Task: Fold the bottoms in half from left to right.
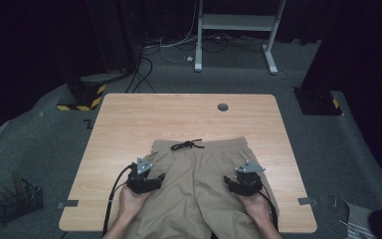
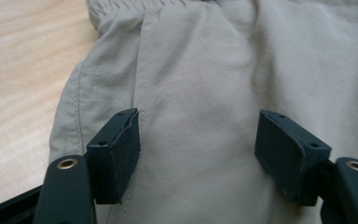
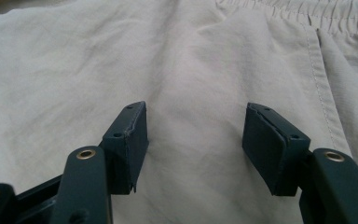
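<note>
Shorts (image 1: 199,174) in tan lie flat on the near half of a wooden table (image 1: 129,124), as left gripper (image 1: 146,181) and right gripper (image 1: 241,184) rest over them, jaws spread apart on nothing.

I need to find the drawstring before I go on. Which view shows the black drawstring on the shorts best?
The high view: the black drawstring lies knotted at the waistband, on the far edge of the shorts. The left and right gripper views show tan fabric, seams and gathered waistband beyond open jaws.
</note>
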